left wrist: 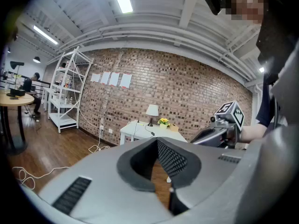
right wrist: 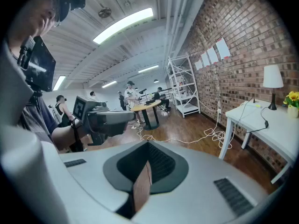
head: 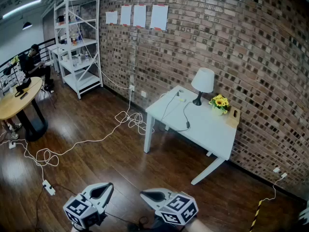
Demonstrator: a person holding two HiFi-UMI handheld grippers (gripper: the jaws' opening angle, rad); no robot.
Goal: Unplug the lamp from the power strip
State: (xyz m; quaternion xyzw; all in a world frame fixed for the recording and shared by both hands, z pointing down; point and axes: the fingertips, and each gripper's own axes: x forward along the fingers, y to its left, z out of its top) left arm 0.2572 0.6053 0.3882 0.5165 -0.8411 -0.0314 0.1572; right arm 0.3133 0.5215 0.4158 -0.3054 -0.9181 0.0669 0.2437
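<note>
The lamp [head: 203, 83], with a white shade on a black stand, is on a white table [head: 212, 134] by the brick wall. Its black cord [head: 186, 117] curls over the tabletop. A white power strip [head: 180, 95] lies at the table's far corner. Both grippers are low in the head view, far from the table. My left gripper [head: 107, 186] and right gripper [head: 145, 195] are shut and hold nothing. The left gripper view shows its jaws [left wrist: 161, 164] and the lamp [left wrist: 152, 110] far off. In the right gripper view the lamp [right wrist: 273, 77] is at the right edge.
Yellow flowers [head: 220, 103] and a small wooden box [head: 233, 117] share the table. White cables [head: 130, 120] loop over the wood floor to a second strip [head: 48, 187]. A white shelf rack [head: 77, 47] and a round table [head: 17, 100] with a seated person are at the left.
</note>
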